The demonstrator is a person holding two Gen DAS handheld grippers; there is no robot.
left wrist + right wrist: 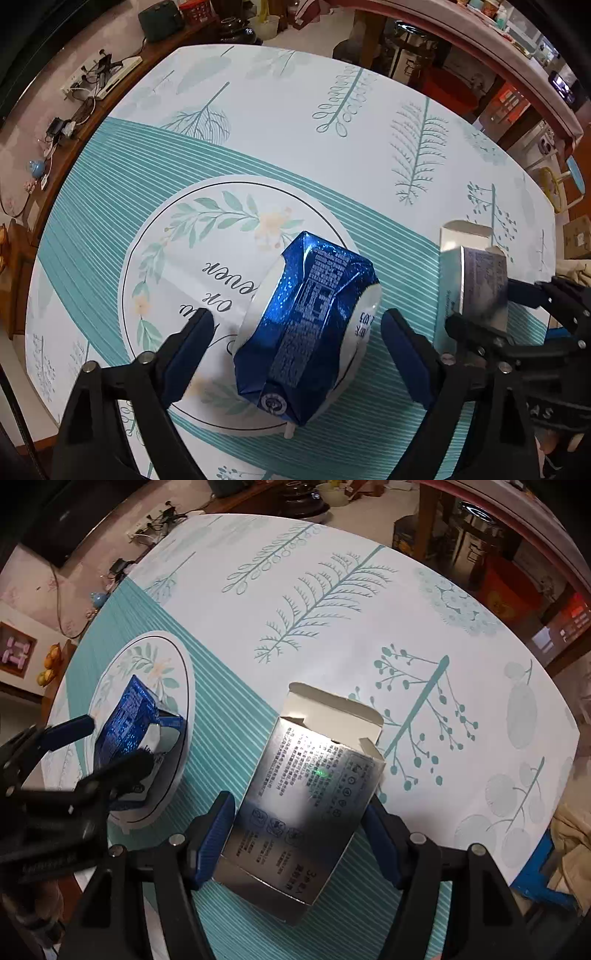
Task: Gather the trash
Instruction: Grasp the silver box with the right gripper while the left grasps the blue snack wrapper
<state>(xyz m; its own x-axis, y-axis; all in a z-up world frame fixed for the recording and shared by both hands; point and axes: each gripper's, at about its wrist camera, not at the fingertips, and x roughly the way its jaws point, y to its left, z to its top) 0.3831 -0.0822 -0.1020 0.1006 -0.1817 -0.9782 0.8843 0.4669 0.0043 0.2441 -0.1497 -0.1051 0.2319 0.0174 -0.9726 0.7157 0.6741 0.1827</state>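
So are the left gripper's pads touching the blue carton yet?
Apart. The left wrist view shows tablecloth between each pad of the left gripper and the crushed blue carton.

We cannot read the small print on the silver box (310, 805); the left gripper (114, 738) hides part of the blue carton (125, 712).

A crushed blue carton (306, 328) fills most of the gap between the left gripper (297, 345)'s jaws at lower centre of the left wrist view, with thin slivers of tablecloth (280, 110) free on either side. At right, the silver box (306, 805) and the right gripper (299, 830) around it block passage. The upper half of the cloth lies clear.
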